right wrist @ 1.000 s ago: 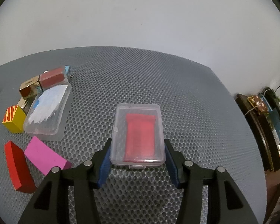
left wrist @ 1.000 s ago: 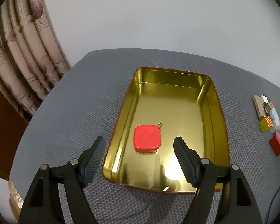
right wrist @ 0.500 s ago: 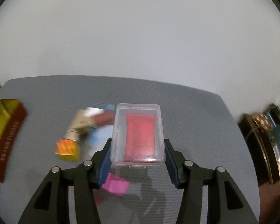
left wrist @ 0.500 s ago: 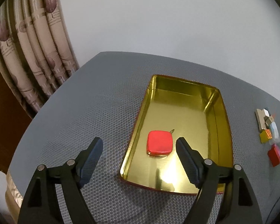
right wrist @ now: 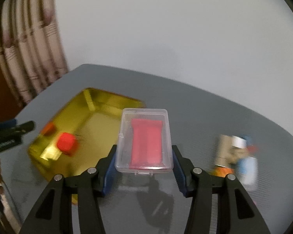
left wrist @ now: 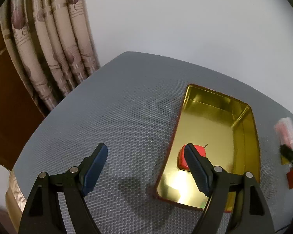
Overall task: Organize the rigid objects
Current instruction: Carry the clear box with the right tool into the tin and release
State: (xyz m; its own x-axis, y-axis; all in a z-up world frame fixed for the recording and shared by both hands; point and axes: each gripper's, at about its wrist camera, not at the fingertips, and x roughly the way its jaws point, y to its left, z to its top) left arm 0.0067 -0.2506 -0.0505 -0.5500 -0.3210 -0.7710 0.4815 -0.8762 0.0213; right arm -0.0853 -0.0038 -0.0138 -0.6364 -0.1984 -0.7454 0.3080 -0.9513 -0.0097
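My right gripper [right wrist: 144, 167] is shut on a clear plastic case [right wrist: 144, 140] with a red insert, held above the grey table to the right of the gold tin tray [right wrist: 99, 107]. A red rounded tile [right wrist: 66, 143] lies in the tray; it also shows in the left wrist view [left wrist: 182, 159]. My left gripper [left wrist: 146, 167] is open and empty, above the table just left of the tray [left wrist: 248, 140]. The case shows blurred at the right edge of the left wrist view [left wrist: 286, 132].
Several small blocks and a clear box [right wrist: 236, 156] lie blurred on the table to the right of the case. A patterned curtain [left wrist: 48, 48] hangs at the table's far left. The left gripper's tip [right wrist: 11, 130] shows at the left edge.
My right gripper lifted the case off the table and swung left from the block pile toward the tray. My left gripper drew back and left, off the tray.
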